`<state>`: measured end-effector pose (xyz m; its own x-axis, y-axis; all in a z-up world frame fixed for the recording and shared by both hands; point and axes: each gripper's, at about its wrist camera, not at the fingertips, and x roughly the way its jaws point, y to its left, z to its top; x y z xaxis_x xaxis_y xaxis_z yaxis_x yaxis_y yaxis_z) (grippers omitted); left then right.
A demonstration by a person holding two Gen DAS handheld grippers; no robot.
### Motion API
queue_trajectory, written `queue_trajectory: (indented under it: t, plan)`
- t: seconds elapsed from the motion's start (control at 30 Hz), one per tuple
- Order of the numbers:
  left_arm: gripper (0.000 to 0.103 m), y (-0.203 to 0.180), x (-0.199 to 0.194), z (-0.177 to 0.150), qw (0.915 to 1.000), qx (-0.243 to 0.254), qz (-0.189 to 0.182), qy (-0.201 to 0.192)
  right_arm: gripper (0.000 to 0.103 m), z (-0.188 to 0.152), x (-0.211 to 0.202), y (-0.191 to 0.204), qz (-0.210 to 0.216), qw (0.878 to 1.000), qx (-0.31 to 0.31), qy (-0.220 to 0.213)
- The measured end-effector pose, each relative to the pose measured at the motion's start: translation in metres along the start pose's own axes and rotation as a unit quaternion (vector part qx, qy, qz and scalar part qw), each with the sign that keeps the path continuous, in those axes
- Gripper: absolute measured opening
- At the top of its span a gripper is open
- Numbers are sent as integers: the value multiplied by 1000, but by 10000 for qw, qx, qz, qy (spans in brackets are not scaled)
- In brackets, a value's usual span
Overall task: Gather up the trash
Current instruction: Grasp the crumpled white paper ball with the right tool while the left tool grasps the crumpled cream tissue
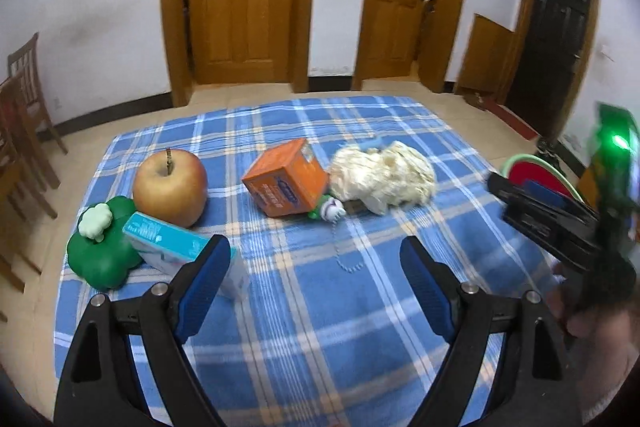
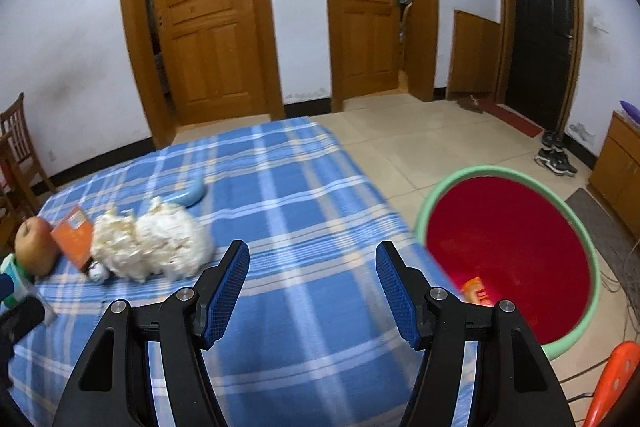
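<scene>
I held my left gripper (image 1: 316,259) over the blue plaid cloth (image 1: 304,307), its jaws wide apart with nothing between them. Ahead of it lay the trash. The wad (image 1: 384,177) of crumpled whitish paper sat beyond the right finger, well apart from it. Touching the wad's left side was the orange box (image 1: 286,183), tilted on an edge, with a small toy (image 1: 330,211) tucked under where the two met. Farther left stood the apple (image 1: 170,185), and in front of the apple a teal carton (image 1: 176,247) lay just beside my left finger, partly hidden behind it. The carton leaned on a green plush (image 1: 102,251).

My right gripper (image 2: 312,287) hung near the cloth's right edge, jaws also apart and empty. From there the wad (image 2: 154,247) lay ahead and to the left, near the left finger but not touching it. The red bin (image 2: 508,255) with the green rim stood on the floor just right of the right finger, below the table edge, and an orange scrap (image 2: 476,289) lay in its bottom.
</scene>
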<state>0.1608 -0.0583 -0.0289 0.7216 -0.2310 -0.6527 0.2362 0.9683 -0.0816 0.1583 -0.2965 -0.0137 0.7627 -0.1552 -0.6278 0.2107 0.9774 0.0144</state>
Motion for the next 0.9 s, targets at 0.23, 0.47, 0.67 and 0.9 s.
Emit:
queue_trajectory:
  t: [0.23, 0.47, 0.67, 0.9]
  plan:
    - [86, 14, -8, -20, 9986, -310, -398, 156, 67, 2, 15, 34, 543, 9982, 6, 241]
    - [86, 23, -21, -31, 9980, -462, -426, 29, 67, 12, 39, 65, 997, 9939, -76, 461]
    - [86, 28, -31, -24, 9972, -492, -491, -281, 67, 21, 54, 75, 1144, 9918, -187, 546]
    - [86, 15, -32, -5, 9964, -187, -626, -547, 37, 21, 77, 68, 2267, 9682, 108, 1056]
